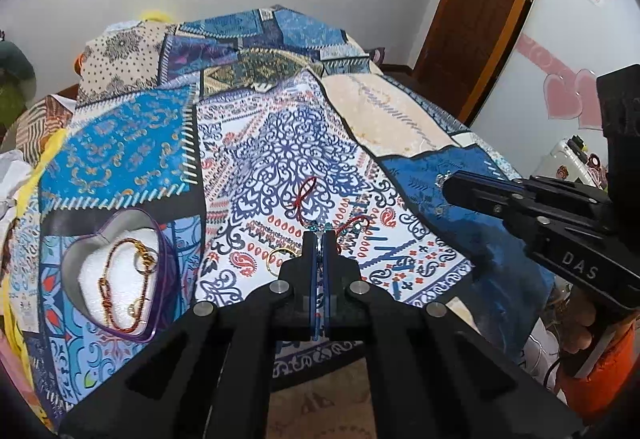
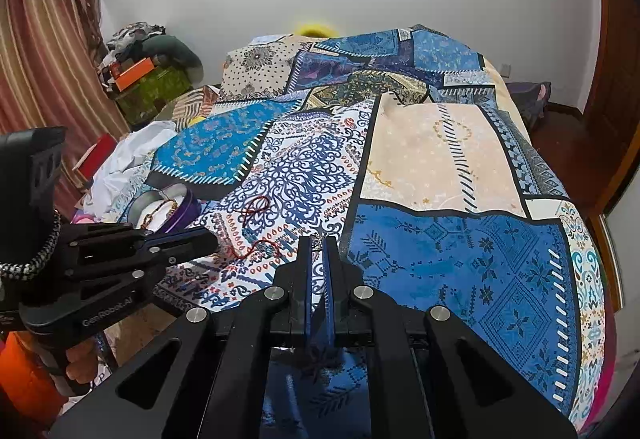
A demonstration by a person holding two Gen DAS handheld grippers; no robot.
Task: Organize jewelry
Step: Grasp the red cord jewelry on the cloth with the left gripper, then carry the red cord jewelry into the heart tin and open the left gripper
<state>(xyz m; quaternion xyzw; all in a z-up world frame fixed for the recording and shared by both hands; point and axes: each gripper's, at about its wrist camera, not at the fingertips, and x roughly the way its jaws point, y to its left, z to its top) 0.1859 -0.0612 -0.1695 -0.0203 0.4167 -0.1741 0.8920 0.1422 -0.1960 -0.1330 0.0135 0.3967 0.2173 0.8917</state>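
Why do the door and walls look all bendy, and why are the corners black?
Left wrist view: the fisheye lens bows the brown wooden door frame and leaves dark corners; soft, even light, with little glare in the purple heart-shaped tin. Right wrist view: same bending, the striped curtain leans, and the patchwork bedspread bulges like a dome.

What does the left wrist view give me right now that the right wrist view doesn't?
Only the left wrist view shows the gold ring lying on the bedspread beside the left gripper, the full contents of the heart-shaped box, a beaded bracelet on white padding, and pink heart stickers on the wall. Only the right wrist view shows the curtain and the cluttered corner. Both show the red cord, the box, and each gripper's jaws closed on small jewelry, the right gripper on a silvery piece.
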